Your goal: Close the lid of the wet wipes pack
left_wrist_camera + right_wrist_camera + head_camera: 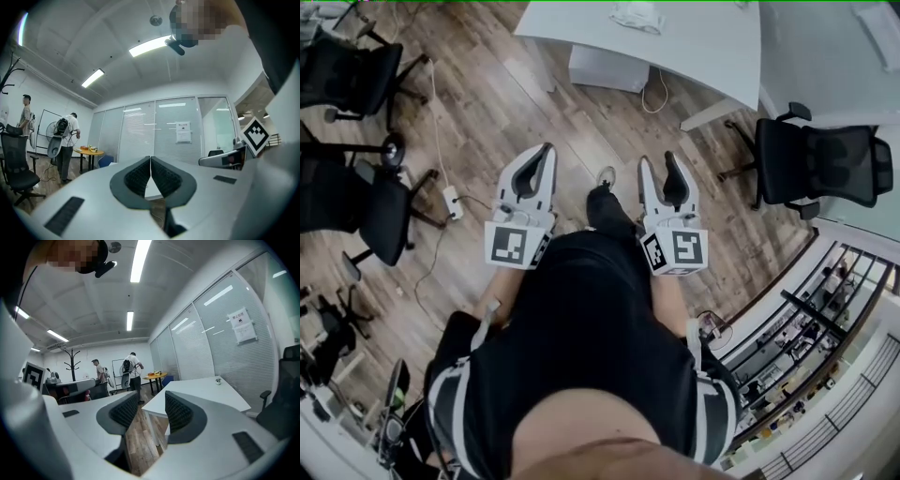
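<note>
Wet wipes pack: not surely made out. A pale bundle, soft and crumpled-looking, lies on the white table at the head view's top edge, well apart from both grippers. It is too small to show a lid or label.
Left gripper: grey moulded shell with dark ribbed pads. The jaws are pressed together at the tips and hold nothing.
Right gripper: same build. The jaws stand clearly apart with only floor and table edge seen between them.
Marker cubes: white, with black square patterns, one at the back of each gripper.
Table: smooth white top, angled corner, cut off by the frame.
Floor: wood-grain planks with a thin white cable trailing across.
Office chair: black mesh back, on castors, beside the table.
Person's top: dark, filling the lower head view and hiding the hands.
Glass wall notice: white sheet, print too small to read.
Background people: standing near a round orange table, small and indistinct.
</note>
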Demonstrator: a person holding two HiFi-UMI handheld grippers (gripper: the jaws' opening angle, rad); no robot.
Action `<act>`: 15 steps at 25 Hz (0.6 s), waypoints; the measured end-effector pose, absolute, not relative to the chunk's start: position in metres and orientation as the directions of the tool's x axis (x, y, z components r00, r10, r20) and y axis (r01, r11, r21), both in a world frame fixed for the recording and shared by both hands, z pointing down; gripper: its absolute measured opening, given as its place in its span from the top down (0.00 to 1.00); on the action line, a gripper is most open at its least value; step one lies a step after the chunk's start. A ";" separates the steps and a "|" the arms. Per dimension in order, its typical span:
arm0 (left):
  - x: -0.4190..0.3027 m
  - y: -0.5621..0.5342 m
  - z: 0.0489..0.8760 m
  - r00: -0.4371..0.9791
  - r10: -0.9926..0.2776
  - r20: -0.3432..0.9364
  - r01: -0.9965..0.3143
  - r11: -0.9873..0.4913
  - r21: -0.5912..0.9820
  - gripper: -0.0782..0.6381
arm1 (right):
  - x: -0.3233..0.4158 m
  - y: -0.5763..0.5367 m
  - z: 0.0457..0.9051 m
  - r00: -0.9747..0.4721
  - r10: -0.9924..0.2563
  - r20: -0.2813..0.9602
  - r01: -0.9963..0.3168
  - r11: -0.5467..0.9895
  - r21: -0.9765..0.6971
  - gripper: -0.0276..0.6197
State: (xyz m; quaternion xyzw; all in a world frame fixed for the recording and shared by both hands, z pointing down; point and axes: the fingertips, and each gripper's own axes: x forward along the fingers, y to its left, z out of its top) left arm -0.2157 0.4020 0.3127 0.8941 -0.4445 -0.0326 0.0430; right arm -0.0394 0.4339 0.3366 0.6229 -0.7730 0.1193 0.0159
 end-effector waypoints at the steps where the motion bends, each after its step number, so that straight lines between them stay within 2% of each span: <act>1: -0.207 0.389 0.311 0.600 -0.800 -0.021 -0.795 -0.598 0.104 0.86 | -0.033 0.421 0.335 -0.232 -0.958 0.170 -0.965 0.205 -0.165 0.66; 15: -0.090 0.237 0.310 0.579 -0.815 0.020 -0.814 -0.576 0.077 0.86 | 0.074 0.252 0.340 -0.333 -0.928 0.166 -0.932 0.296 -0.210 0.66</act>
